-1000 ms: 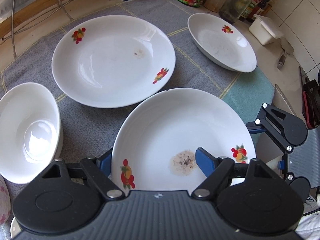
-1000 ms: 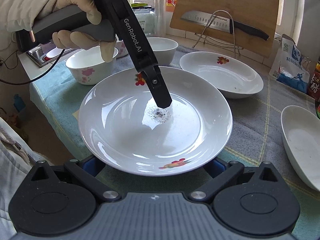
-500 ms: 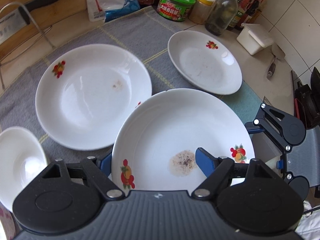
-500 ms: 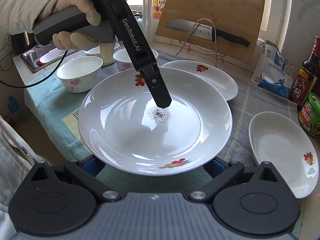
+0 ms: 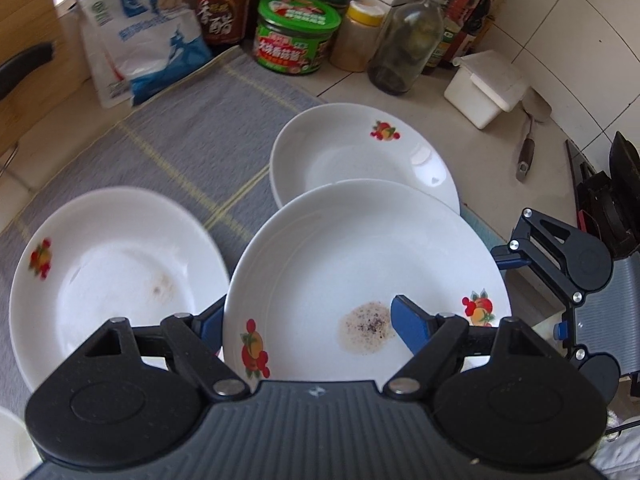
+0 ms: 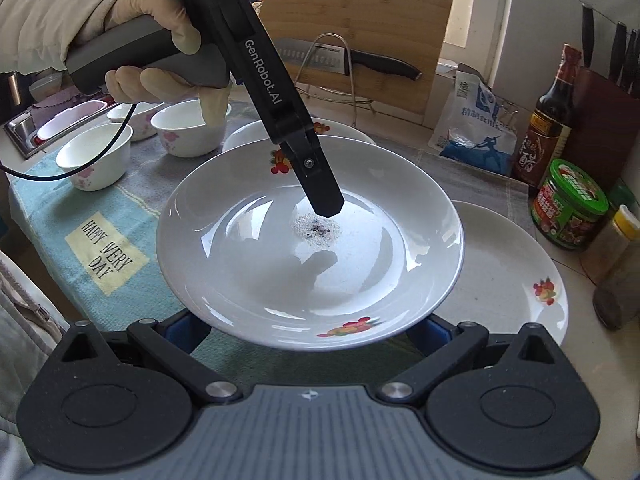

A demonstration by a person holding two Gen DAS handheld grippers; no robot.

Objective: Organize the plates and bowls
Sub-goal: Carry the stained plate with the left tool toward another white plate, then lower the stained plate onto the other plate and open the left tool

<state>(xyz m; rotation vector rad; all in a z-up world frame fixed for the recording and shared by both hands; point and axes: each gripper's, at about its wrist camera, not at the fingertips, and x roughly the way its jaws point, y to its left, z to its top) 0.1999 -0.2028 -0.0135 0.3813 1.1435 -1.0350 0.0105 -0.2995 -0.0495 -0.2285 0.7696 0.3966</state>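
Note:
A white plate with fruit prints and a speckled stain (image 5: 360, 264) is held in the air. My left gripper (image 5: 308, 320) is shut on its near rim, one finger above (image 5: 412, 326), one below. In the right wrist view the same plate (image 6: 280, 280) hangs over a second fruit-print plate (image 6: 500, 272), which also shows in the left wrist view (image 5: 344, 160). My right gripper (image 6: 308, 328) sits under the held plate's rim with fingers wide apart, seemingly open. A third plate (image 5: 108, 272) lies on the cloth at left. Several small white bowls (image 6: 188, 128) stand at far left.
Jars, bottles and a salt bag (image 5: 140, 48) line the back wall beside a green-lidded jar (image 5: 296, 36). A white box (image 5: 484, 88) and a spatula (image 5: 528, 140) lie on the counter at right. A knife on a rack (image 6: 348, 60) leans against a cutting board.
The held plate has been carried to the right, from beside the left plate to above the right-hand plate. Both grippers moved with it. The bowls have slid out of the left wrist view.

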